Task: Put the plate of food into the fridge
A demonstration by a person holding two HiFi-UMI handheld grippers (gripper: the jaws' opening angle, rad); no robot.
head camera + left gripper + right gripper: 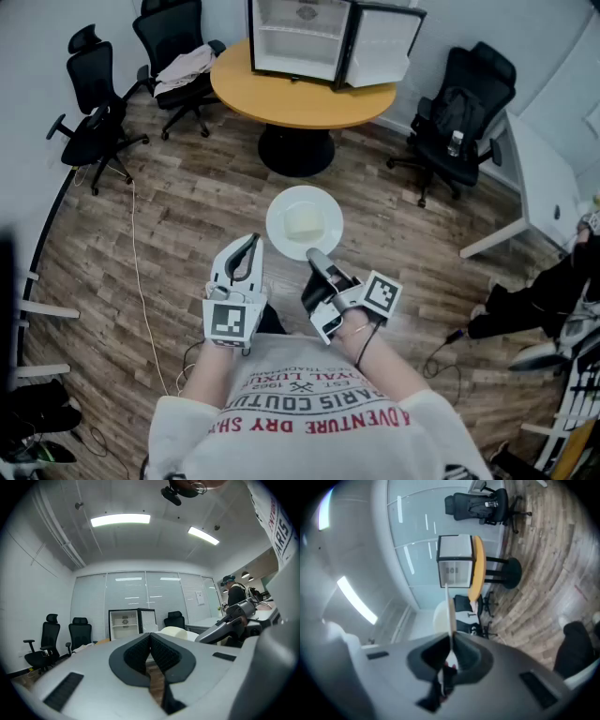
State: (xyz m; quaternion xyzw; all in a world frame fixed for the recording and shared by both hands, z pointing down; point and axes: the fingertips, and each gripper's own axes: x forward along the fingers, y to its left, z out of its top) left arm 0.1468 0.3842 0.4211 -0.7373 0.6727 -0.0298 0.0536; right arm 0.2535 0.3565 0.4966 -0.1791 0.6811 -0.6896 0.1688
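A white plate [281,214] with a pale block of food [304,224] hangs above the wooden floor in front of me. My right gripper [317,259] is shut on the plate's near rim. In the right gripper view the plate [449,605] runs edge-on out of the closed jaws [452,641]. My left gripper [250,244] hovers just left of the plate, shut with nothing between its pads [150,637]. The small fridge [300,37] stands on the round orange table [291,101] ahead, its door swung open to the right and its shelves bare.
Black office chairs stand at the far left [94,94], behind the table [178,47] and at the right [459,112]. A white desk [534,187] lies to the right. A thin cable [136,272] trails across the floor on the left.
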